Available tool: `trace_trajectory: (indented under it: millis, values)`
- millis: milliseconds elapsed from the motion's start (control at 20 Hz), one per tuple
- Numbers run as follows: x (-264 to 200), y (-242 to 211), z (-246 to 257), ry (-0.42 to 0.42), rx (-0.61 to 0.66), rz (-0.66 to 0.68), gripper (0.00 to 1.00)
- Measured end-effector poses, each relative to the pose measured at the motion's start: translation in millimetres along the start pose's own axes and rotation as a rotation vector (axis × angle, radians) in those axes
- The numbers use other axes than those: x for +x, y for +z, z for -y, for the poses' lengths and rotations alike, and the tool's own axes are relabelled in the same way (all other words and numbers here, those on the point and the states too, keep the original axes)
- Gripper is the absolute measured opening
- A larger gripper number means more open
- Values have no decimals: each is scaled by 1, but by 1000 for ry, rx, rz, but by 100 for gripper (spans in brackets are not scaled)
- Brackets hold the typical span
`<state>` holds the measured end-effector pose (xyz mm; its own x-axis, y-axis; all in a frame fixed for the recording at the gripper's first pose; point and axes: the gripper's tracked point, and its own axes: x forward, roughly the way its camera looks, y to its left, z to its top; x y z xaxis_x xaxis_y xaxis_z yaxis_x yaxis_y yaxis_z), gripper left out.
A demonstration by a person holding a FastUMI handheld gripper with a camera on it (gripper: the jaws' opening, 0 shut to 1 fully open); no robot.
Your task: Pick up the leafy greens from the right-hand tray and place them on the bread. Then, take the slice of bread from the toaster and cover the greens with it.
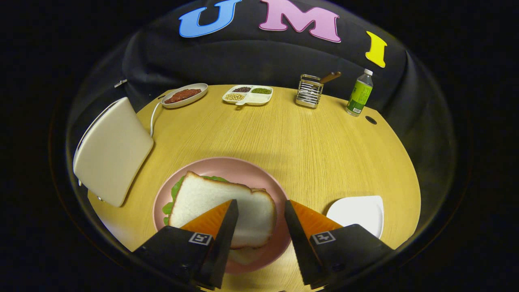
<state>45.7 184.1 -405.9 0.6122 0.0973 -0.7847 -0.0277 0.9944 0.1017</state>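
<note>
Gripper point(259, 215): fingers spread wide, gripping nothing | bread slice point(219, 207): apparently released, just ahead, capping leafy greens point(173, 194) on pink plate point(243, 168) | white tray point(361, 211): emptied | toaster point(111, 150): beside plate.

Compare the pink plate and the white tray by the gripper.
The pink plate is round; the white tray is squarish with rounded corners. The plate carries a bread slice over leafy greens; the tray is bare. The plate sits between the open gripper's fingers, the tray beside one. Both rest on the wooden table.
</note>
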Motion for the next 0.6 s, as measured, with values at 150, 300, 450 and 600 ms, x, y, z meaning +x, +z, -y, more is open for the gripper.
trace_trajectory:
  millis: [150,300,450,600]
  values:
    - [-8,6,6,5,15,21,92]
    - [-19,12,11,7,4,53,99]
    - [-33,21,16,3,7,98,99]
    - [-60,43,18,8,-34,175,99]
